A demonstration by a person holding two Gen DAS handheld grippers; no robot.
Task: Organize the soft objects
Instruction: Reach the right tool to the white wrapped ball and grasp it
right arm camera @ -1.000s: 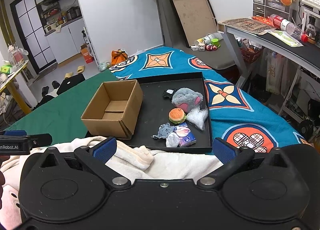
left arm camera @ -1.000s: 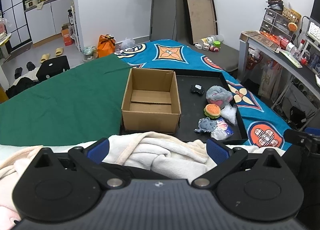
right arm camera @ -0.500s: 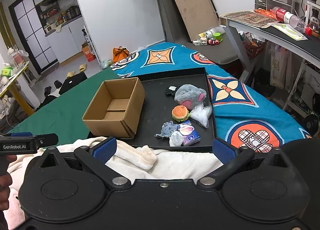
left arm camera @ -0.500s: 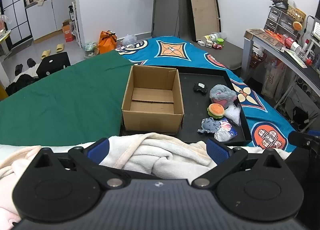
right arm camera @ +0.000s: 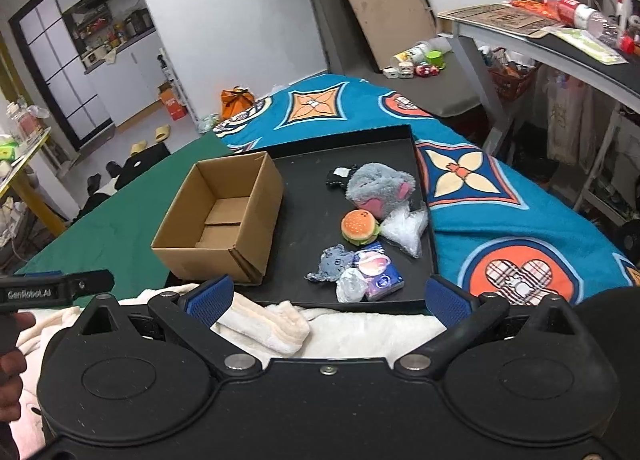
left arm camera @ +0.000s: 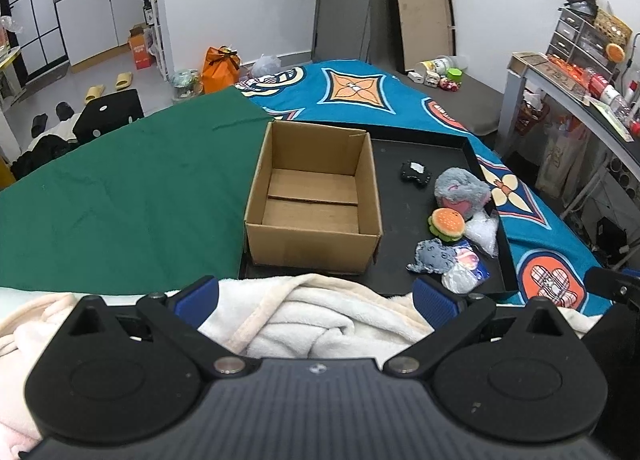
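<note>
Nearest me, both my grippers hang over the cream blanket [left arm camera: 320, 320] at the bed's edge, the left gripper [left arm camera: 316, 296] and right gripper [right arm camera: 328, 296] each with fingers spread wide, holding nothing, though I cannot tell whether they brush the fleece. Beyond them the black tray [right arm camera: 304, 216] keeps everything corralled: the empty cardboard box [left arm camera: 316, 204] sits on its left, presumably the destination. The soft toys cluster to its right, burger plush [right arm camera: 359, 227] nearer, grey plush [right arm camera: 378, 188] farther.
</note>
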